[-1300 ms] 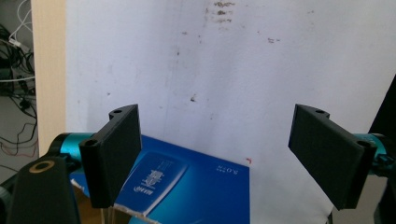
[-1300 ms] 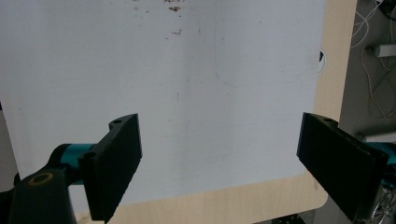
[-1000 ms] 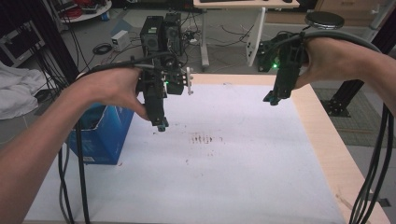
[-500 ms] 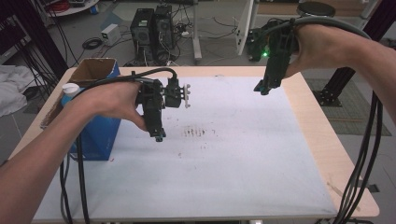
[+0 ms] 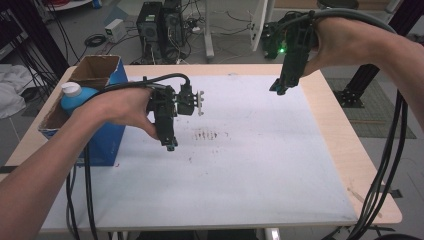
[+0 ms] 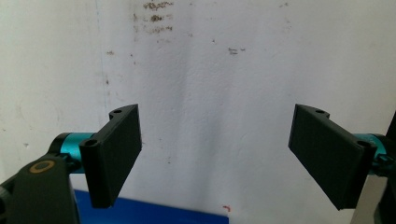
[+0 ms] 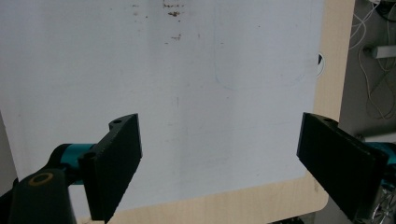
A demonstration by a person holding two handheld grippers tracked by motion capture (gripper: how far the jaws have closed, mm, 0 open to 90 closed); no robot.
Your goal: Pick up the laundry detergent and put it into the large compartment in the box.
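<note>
White tabletop (image 5: 250, 170) lies under both raised hands, left tongs (image 5: 170, 146) and right tongs (image 5: 278, 90) spread wide, empty.

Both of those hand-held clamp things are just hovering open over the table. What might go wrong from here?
Two possible risks. The blue box with the blue bottle sits at the table's left edge, right beside the left forearm, so a sideways move might nudge it off. The cables hanging from the right gripper drape past the table's right edge and could snag there. Both grippers' jaws are open and empty, so nothing can drop.
</note>
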